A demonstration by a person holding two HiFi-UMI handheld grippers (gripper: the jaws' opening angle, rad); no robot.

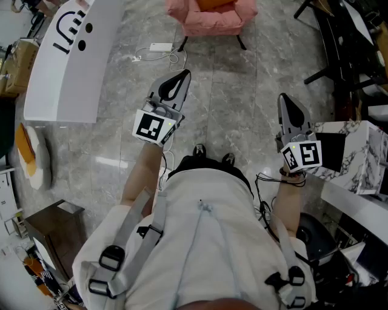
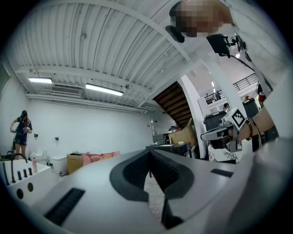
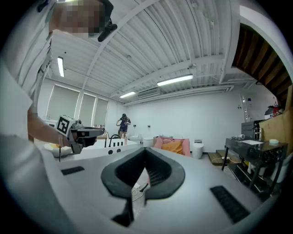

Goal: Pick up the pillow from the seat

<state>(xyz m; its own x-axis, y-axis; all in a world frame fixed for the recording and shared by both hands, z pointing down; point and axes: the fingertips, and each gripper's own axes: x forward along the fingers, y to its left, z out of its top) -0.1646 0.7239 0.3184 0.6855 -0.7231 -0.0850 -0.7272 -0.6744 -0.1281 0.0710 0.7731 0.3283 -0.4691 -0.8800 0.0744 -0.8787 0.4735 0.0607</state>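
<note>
I hold the left gripper [image 1: 180,77] and right gripper [image 1: 286,103] out in front of me, both aimed at the pink armchair [image 1: 206,23] well ahead. Both pairs of jaws are pressed together with nothing between them. The orange pillow [image 1: 215,3] lies on the armchair's seat. I judge the jaws are kept together because the pillow is out of reach.

No word, number or brand name can be read in any of the three views. A black-and-white square marker [image 1: 151,127] on the cube of the left gripper [image 1: 183,75] and a second marker [image 1: 303,155] on the right gripper [image 1: 285,100] carry block patterns, not letters. Black bars, an arc and two dots on a white tub [image 1: 60,79] spell nothing.
</note>
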